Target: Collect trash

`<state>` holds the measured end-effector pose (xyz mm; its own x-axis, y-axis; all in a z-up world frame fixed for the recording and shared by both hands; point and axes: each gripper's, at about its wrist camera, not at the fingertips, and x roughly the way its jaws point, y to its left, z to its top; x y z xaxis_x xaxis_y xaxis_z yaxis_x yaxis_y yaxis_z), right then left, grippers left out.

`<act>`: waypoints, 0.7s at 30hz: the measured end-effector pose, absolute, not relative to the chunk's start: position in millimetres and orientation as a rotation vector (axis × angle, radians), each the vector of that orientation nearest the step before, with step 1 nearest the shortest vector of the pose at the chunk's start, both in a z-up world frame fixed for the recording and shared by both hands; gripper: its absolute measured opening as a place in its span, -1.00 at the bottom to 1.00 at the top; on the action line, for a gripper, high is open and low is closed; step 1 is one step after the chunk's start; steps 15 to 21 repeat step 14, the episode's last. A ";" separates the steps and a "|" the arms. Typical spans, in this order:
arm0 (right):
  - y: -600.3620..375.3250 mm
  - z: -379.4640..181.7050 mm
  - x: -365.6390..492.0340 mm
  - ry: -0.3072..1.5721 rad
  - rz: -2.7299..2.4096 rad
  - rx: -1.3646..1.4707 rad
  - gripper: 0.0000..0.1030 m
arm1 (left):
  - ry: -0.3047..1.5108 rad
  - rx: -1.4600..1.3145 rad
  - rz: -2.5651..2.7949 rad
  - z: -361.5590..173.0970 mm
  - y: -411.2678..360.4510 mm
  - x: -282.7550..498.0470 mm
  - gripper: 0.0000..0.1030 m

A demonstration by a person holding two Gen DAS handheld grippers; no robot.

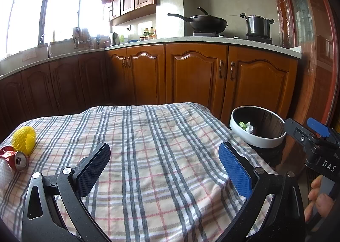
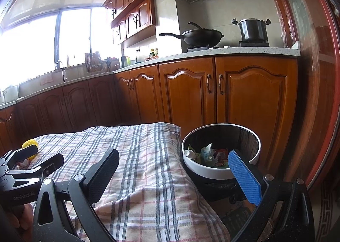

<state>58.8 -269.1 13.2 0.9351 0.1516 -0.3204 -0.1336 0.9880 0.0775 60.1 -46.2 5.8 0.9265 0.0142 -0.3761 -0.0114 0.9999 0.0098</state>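
A yellow foam fruit net (image 1: 23, 139) lies at the far left of the plaid tablecloth (image 1: 148, 146), next to a crushed red can (image 1: 16, 157) and a white crumpled wrapper (image 1: 5, 175). My left gripper (image 1: 164, 155) is open and empty above the cloth's middle, well right of them. The white-rimmed black bin (image 2: 221, 155) stands off the table's right edge and holds several scraps of trash; it also shows in the left wrist view (image 1: 258, 128). My right gripper (image 2: 173, 157) is open and empty, its blue pad (image 2: 244, 176) in front of the bin's rim.
Wooden kitchen cabinets (image 1: 191, 74) stand behind the table, with a wok (image 1: 204, 22) and pot (image 1: 258, 24) on the counter. A red door frame (image 2: 323, 85) is at the right. A patterned mat (image 2: 327, 210) lies on the floor near the bin.
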 end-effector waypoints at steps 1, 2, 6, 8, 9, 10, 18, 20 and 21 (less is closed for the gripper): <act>-268.8 12.8 59.0 0.333 0.146 0.055 1.00 | 0.386 0.007 0.012 5.9 -46.2 60.2 1.00; -268.6 12.6 59.2 0.335 0.146 0.056 1.00 | 0.388 0.006 0.010 5.9 -45.9 60.4 1.00; -267.3 12.7 59.8 0.341 0.148 0.064 1.00 | 0.391 0.000 0.004 6.1 -45.2 61.3 1.00; -266.5 13.6 60.8 0.344 0.150 0.064 1.00 | 0.394 -0.004 0.003 5.8 -44.3 62.1 1.00; -266.2 13.5 61.1 0.345 0.151 0.064 1.00 | 0.396 -0.005 0.003 6.2 -44.5 62.6 1.00; -265.8 13.2 61.7 0.348 0.152 0.064 1.00 | 0.398 -0.007 0.002 6.0 -44.2 63.2 1.00; -264.0 11.9 64.2 0.361 0.153 0.068 1.00 | 0.417 -0.017 -0.006 3.3 -42.1 65.7 1.00; -264.0 11.9 64.2 0.361 0.153 0.068 1.00 | 0.417 -0.017 -0.006 3.3 -42.1 65.7 1.00; -264.0 11.9 64.2 0.361 0.153 0.068 1.00 | 0.417 -0.017 -0.006 3.3 -42.1 65.7 1.00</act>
